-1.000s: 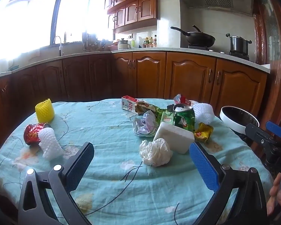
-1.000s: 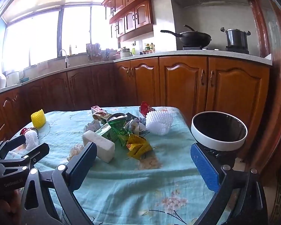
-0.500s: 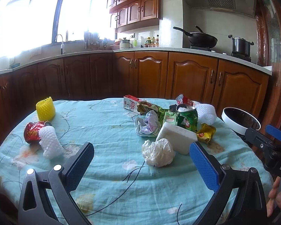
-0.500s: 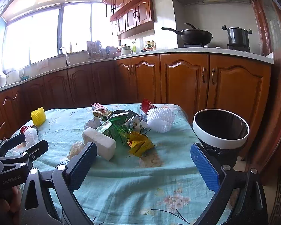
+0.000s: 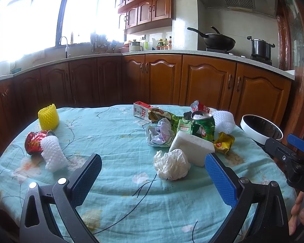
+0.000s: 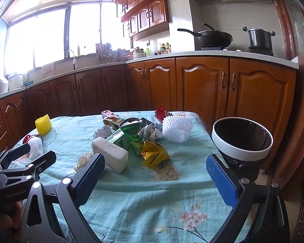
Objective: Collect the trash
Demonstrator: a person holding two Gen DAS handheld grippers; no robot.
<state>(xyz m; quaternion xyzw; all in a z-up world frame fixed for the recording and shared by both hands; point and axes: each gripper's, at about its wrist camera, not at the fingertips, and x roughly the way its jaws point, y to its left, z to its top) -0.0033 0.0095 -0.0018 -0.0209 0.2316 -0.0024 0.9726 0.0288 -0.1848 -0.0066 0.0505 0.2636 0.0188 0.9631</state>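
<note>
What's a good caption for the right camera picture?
Open right gripper faces trash on the table, beside the bin.

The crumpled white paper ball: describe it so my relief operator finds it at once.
On the teal tablecloth, find the trash pile around the green can. The paper ball sits at its near edge, touching the white foam block: wrinkled and round, while the block is smooth and boxy.

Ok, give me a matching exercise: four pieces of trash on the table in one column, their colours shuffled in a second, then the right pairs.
Things:
1. crumpled paper ball
2. foam fruit net at the far left
3. crushed can at the left edge
4. dented can in the pile

Colours:
A. green
B. red
C. white
D. yellow

Pairs: 1-C, 2-D, 3-B, 4-A
</note>
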